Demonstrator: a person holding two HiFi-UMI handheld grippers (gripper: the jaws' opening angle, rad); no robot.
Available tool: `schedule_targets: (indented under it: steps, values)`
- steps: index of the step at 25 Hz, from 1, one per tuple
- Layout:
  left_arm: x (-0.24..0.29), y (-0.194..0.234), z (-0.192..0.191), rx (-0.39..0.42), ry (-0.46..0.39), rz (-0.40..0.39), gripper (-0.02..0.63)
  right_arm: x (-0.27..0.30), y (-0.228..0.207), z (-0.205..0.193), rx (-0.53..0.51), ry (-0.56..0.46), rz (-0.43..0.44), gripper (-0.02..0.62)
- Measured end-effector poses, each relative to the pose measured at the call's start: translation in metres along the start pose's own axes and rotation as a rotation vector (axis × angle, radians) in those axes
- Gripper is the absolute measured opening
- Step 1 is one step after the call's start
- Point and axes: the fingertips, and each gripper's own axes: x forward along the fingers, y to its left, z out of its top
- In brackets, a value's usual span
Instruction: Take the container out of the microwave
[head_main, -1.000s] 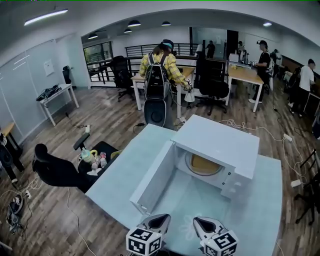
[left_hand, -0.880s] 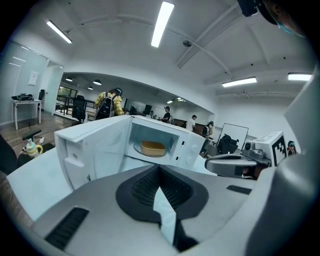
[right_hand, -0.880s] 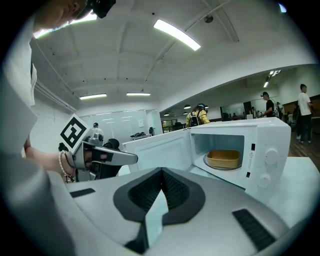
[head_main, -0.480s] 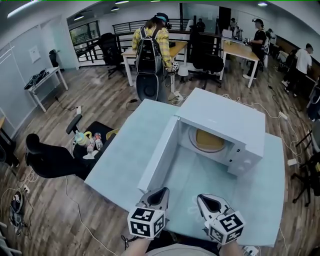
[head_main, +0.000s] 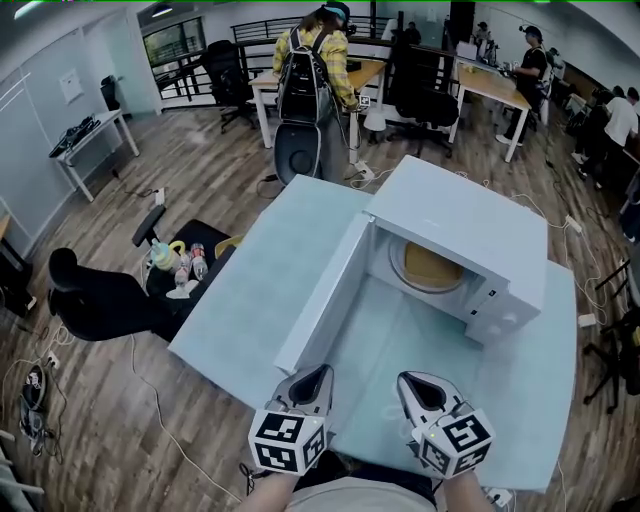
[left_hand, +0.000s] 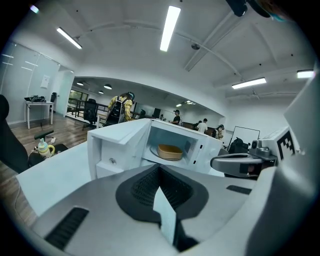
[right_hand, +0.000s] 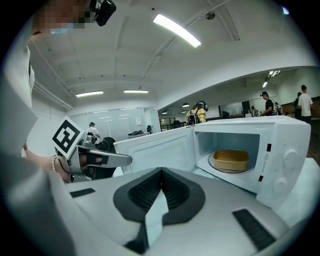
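A white microwave (head_main: 470, 235) stands on the pale blue table (head_main: 270, 270) with its door (head_main: 325, 295) swung wide to the left. Inside, a tan container (head_main: 432, 265) rests on the turntable; it also shows in the left gripper view (left_hand: 170, 151) and the right gripper view (right_hand: 231, 160). My left gripper (head_main: 318, 372) and right gripper (head_main: 408, 380) hover side by side over the table's near edge, well short of the microwave's opening. Both are shut with nothing held. Each gripper view shows its own jaws (left_hand: 160, 170) (right_hand: 161, 172) pointing at the cavity.
A black office chair (head_main: 100, 305) and a low stand with bottles (head_main: 180, 265) sit left of the table. A person with a backpack (head_main: 305, 70) stands at desks behind. Cables trail on the wooden floor (head_main: 570, 270) to the right.
The head view has come closer and tipped down, so the microwave looks larger. Both grippers sit a little higher in the frame. The door stays open and the container has not moved.
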Motion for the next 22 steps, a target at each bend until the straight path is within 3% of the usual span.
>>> schedule_targets:
  steps: [6, 11, 15, 22]
  values:
    - [0.004, 0.017, 0.003, -0.023, 0.008, 0.013, 0.005, 0.007, -0.008, 0.008, 0.011, -0.013, -0.021, 0.009]
    - [0.015, 0.009, 0.010, 0.028, -0.028, -0.001, 0.005, 0.003, -0.023, 0.010, -0.003, -0.011, -0.063, 0.009]
    - [0.030, 0.005, 0.010, -0.005, -0.021, -0.014, 0.005, -0.008, -0.042, 0.005, -0.002, 0.014, -0.095, 0.009]
    - [0.036, 0.006, 0.015, -0.027, 0.003, 0.031, 0.005, -0.008, -0.071, 0.003, 0.015, 0.044, -0.087, 0.009]
